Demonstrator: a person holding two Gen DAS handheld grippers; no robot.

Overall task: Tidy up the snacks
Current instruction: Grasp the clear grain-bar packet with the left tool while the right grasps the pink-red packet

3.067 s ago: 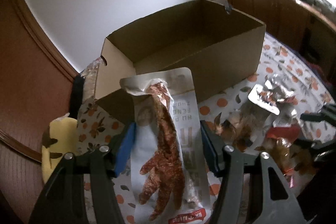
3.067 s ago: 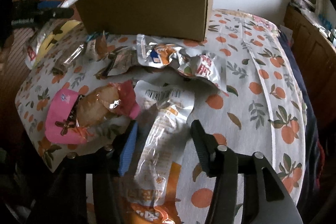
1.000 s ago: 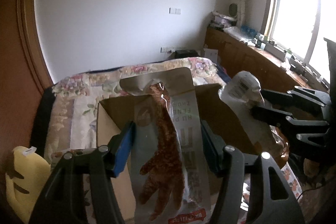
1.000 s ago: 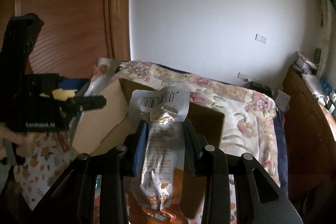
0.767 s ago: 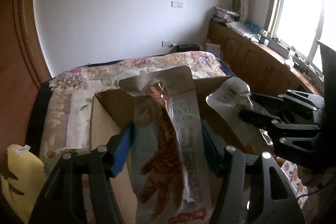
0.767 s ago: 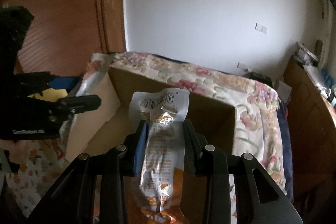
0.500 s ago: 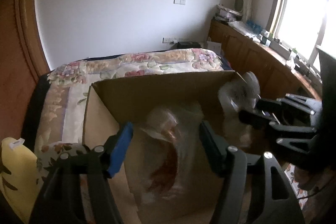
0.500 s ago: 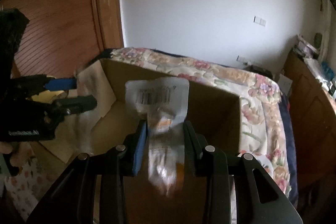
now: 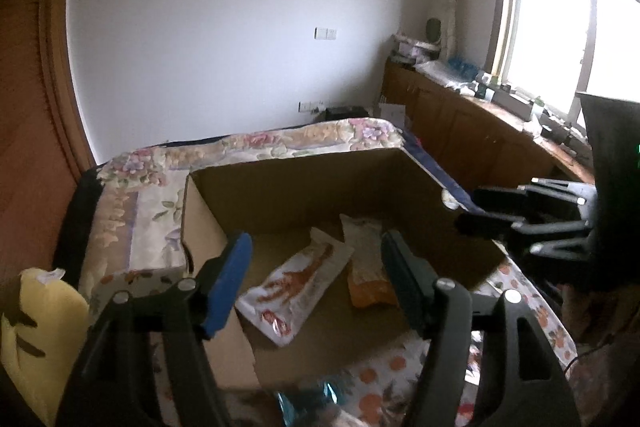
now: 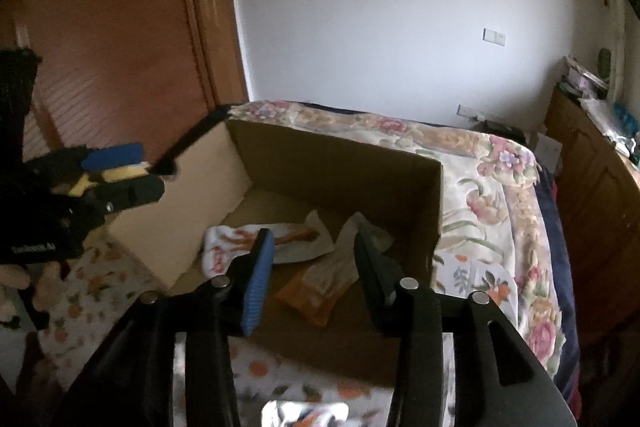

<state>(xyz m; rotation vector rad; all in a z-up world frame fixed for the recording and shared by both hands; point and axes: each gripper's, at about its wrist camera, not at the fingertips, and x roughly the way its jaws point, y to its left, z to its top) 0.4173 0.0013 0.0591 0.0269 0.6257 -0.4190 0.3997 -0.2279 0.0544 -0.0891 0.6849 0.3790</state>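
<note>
Left claw (image 9: 316, 279): jaws opening, nothing between them. Cardboard box (image 9: 304, 187) on the bed holds two flat, crinkled pouches: white pouch (image 9: 298, 285) with red chicken-foot print, orange pouch (image 9: 366, 281); printing unreadable. Right claw (image 10: 314, 259): jaws opening, likewise unloaded.

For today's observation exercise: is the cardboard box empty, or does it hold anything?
Not empty. Two snack packets lie on the floor of the cardboard box: a white packet and an orange packet.
</note>
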